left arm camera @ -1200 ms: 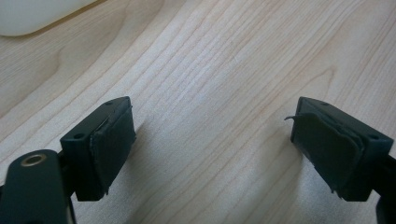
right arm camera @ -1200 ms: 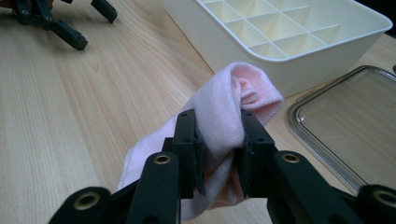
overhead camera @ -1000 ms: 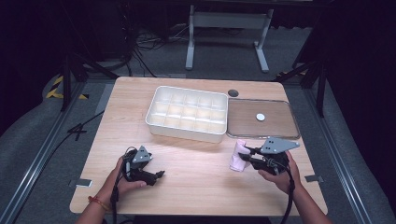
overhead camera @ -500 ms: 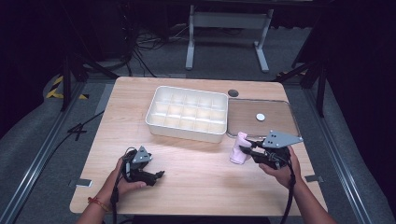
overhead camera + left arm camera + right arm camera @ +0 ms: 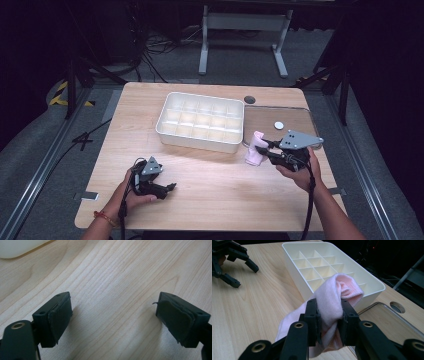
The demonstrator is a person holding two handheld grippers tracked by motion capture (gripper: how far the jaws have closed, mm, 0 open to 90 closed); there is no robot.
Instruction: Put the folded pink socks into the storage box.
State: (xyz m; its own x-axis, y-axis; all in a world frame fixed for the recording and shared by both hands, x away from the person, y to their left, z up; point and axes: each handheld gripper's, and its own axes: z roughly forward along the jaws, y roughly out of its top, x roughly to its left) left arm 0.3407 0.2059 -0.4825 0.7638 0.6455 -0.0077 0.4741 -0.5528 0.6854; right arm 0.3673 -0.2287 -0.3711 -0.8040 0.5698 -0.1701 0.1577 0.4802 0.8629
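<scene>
Down at seven o'clock on the wooden table (image 5: 210, 175), the left gripper (image 5: 167, 188) rests with its jaws spread wide over bare wood. Toward four o'clock, the right gripper (image 5: 266, 148) is clamped on a rolled pink sock (image 5: 255, 150), held just beside the white compartment tray (image 5: 200, 142), at its five-o'clock corner.

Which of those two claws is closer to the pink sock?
The right claw: it is shut on the pink sock. The left claw sits open, far across the table at the near left.
</scene>
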